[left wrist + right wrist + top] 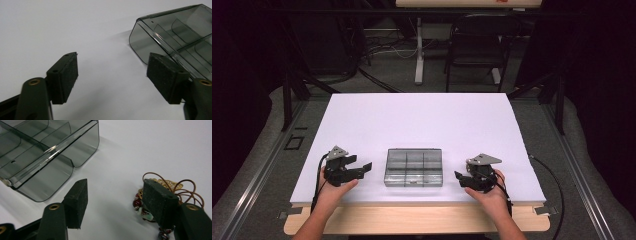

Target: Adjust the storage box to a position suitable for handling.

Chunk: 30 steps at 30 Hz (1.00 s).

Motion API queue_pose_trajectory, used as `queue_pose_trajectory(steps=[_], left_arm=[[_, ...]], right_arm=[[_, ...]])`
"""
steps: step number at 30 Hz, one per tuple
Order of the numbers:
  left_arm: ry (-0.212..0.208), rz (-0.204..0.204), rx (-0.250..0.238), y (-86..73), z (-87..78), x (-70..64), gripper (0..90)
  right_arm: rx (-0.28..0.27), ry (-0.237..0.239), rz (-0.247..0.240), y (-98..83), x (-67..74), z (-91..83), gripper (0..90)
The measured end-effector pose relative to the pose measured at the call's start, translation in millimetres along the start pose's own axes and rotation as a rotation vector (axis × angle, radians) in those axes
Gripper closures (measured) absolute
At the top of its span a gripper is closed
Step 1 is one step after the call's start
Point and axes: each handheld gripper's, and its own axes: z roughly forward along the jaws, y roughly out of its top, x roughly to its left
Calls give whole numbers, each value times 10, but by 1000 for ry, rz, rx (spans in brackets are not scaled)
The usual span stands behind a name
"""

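A clear smoky-grey box [413, 167] with several open compartments lies near the front of the white table [422, 120]. My left gripper [362, 170] rests to its left, pointing at it, open and holding nothing. In the left gripper view the jaws [112, 60] stand wide apart, and the box's rounded corner [140, 42] is just beyond the right one. My right gripper [460, 178] sits to the right of the box, also open [115, 185]. A piece of jewellery [172, 185] with brown cord loops, a gold filigree piece and dark red beads [137, 203] lies on the table, partly hidden behind the right jaw.
A person's hands hold both grippers at the table's front edge, above a wooden strip [412, 220]. White surface stretches wide behind the box. Beyond the table stand a black chair [477, 50] and a white post [419, 50] on dark floor with cables.
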Motion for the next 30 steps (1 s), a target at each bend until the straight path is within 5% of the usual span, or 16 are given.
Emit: queue_pose_trajectory(steps=[4,11,15,22,30], left_arm=[[-7,-27,12,-32,45,-7,355],[-41,-74,65,-46,114,-41,451],[-33,-41,119,-64,147,-133,456],[-87,23,124,-65,153,-231,502],[-98,63,107,-41,118,-314,560]], right_arm=[[-31,-12,0,-13,19,-6,436],[3,59,-7,-31,138,-6,547],[26,72,-17,-26,196,-15,595],[41,113,-60,15,294,-65,699],[14,159,-78,24,374,-142,780]])
